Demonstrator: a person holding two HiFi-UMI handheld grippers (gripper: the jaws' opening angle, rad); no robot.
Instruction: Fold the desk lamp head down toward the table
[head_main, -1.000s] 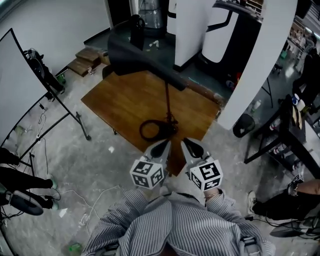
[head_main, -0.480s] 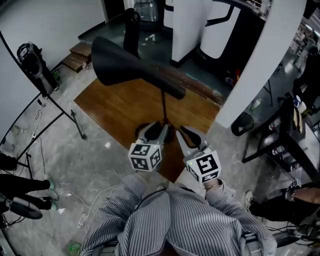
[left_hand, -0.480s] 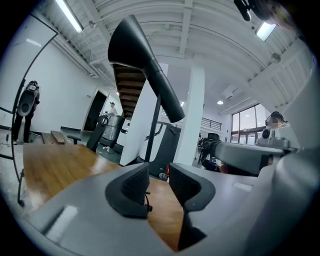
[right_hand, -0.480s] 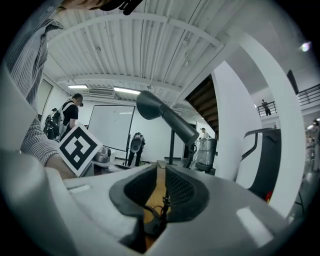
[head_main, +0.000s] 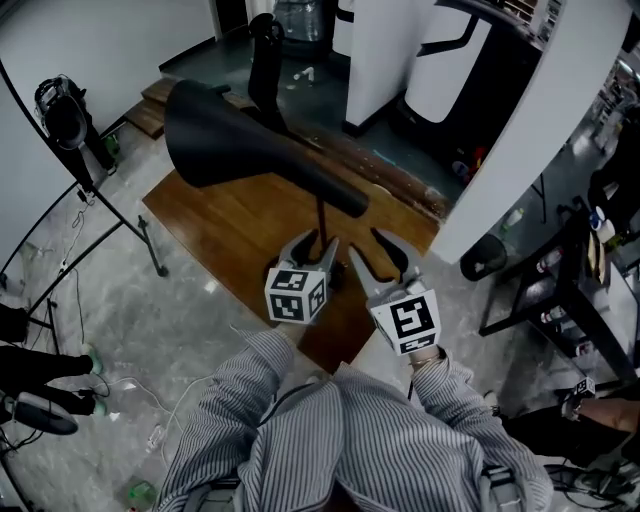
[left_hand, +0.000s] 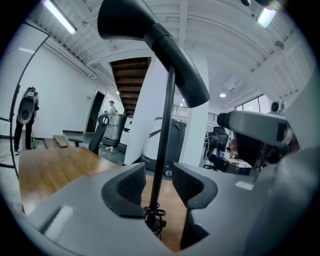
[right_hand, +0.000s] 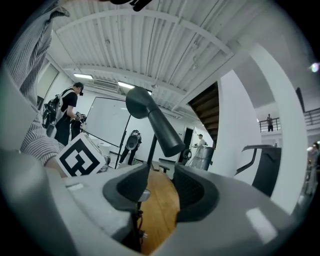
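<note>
- The black desk lamp with a long cone-shaped head (head_main: 250, 155) stands on the brown wooden table (head_main: 215, 225). The head is up, above the table top, and its wide mouth points to the upper left in the head view.
- The thin dark stem (head_main: 321, 218) goes straight down from the narrow end of the head to the table, just in front of the two grippers.
- The left gripper (head_main: 313, 246) is empty and its jaws are opening, now very wide. In the left gripper view the stem rises in the gap between the two pads and neither pad touches it. It is possibly a little beyond the tips, which I cannot decide from this angle.
- The right gripper (head_main: 372, 250) is just beside the left one. Its jaws are also opening and hold nothing. Only the wooden table shows through the gap, and the stem appears at the edge of its left jaw.
</note>
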